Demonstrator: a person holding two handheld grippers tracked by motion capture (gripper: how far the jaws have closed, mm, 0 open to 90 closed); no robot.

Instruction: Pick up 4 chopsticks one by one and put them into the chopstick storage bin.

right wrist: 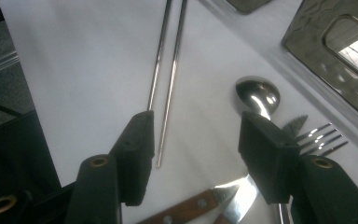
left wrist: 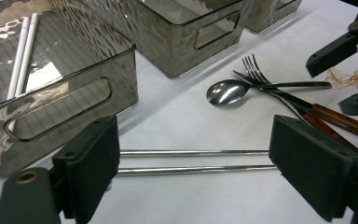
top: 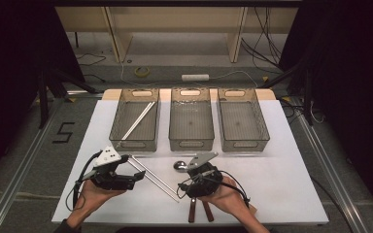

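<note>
From above, metal chopsticks (top: 154, 176) lie on the white table (top: 291, 194), at three o'clock of the left gripper (top: 126, 180). Its own view shows jaws spread, straddling them. The right gripper (right wrist: 196, 154) gapes too. Thin, stiff, slippery: pinch both mid-length.

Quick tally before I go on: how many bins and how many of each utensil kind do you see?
Bins: 3
White chopsticks, in the left bin: 2
Metal chopsticks, on the table: 2
Spoon: 1
Fork: 1
Wood-handled knife: 1
Total: 10
</note>
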